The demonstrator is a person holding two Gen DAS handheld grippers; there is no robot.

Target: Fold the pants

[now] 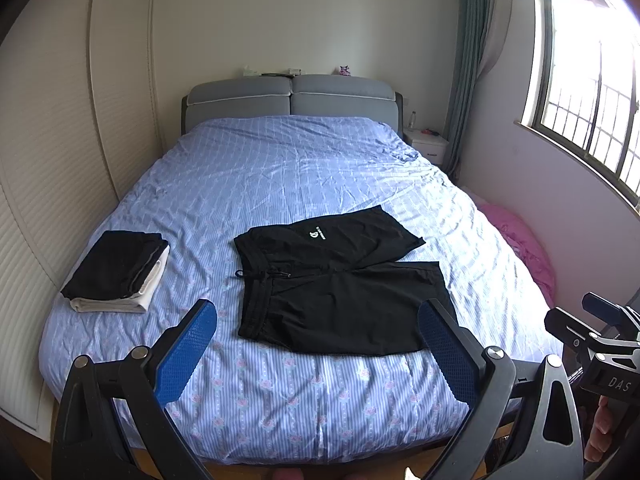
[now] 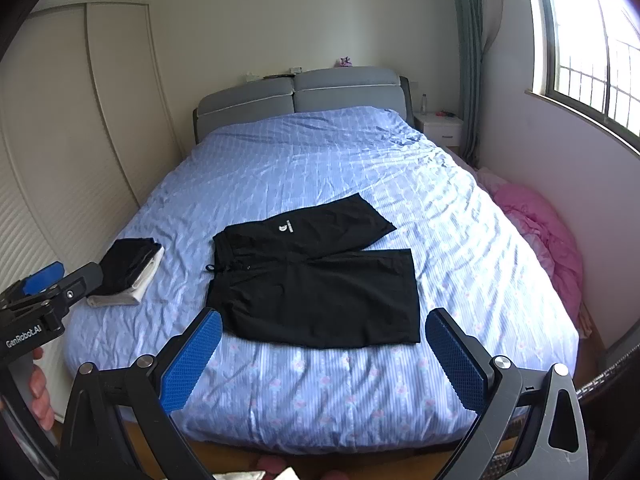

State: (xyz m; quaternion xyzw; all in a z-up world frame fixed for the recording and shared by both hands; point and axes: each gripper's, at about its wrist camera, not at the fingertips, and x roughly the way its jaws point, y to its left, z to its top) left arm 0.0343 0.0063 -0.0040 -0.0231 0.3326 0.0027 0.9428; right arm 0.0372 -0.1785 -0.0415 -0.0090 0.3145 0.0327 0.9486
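A pair of black shorts (image 1: 340,292) lies spread flat on a bed (image 1: 280,184) covered with a blue striped sheet, seen from two cameras held at the foot of the bed. The waistband with its drawstring faces left and the two legs point right, the far leg angled slightly away from the near one; a small white logo shows on the far leg. To the left, well apart from the shorts, sits a stack (image 1: 116,272) of folded clothes, black on top of white. The left claw (image 1: 316,344) and the right claw (image 2: 324,354) both hover above the near edge of the bed, each with its blue pads spread wide and holding nothing. Neither touches the cloth. Folding appears not yet begun: the shorts lie open and unfolded, so this looks like the approach before the first grasp. The likely next move is to lower both claws onto one leg, one near the waistband and one near the hem, pinch the fabric, and carry that leg over onto the other
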